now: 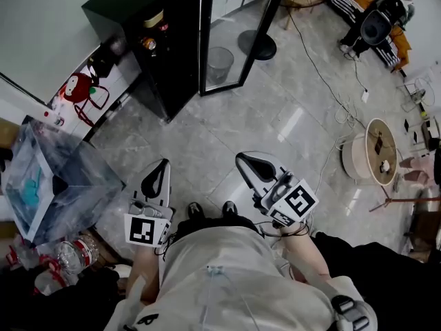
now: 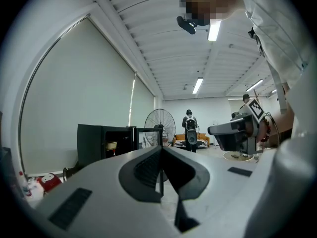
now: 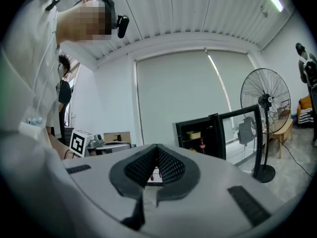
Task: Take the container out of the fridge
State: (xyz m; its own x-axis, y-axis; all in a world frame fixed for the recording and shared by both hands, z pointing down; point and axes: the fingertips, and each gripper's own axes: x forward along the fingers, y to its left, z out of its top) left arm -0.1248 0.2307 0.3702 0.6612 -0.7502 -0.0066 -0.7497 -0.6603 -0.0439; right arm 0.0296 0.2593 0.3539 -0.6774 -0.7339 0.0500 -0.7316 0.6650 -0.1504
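A black mini fridge (image 1: 162,40) stands ahead on the floor with its glass door (image 1: 238,33) swung open. On its upper shelf sits a pale yellow container (image 1: 153,19), with a small bottle (image 1: 148,45) on the shelf below. The container (image 3: 193,134) and the bottle (image 3: 201,145) also show in the right gripper view, and the container (image 2: 111,145) in the left gripper view. My left gripper (image 1: 164,163) and right gripper (image 1: 241,158) are held side by side above the floor, well short of the fridge. Both are shut with nothing between the jaws.
A clear plastic box (image 1: 48,185) stands close on my left, with a red bag (image 1: 79,88) by the wall beyond it. A standing fan (image 3: 265,100) is just right of the fridge door. A round table (image 1: 375,150), floor cables and a person (image 1: 379,23) are far right.
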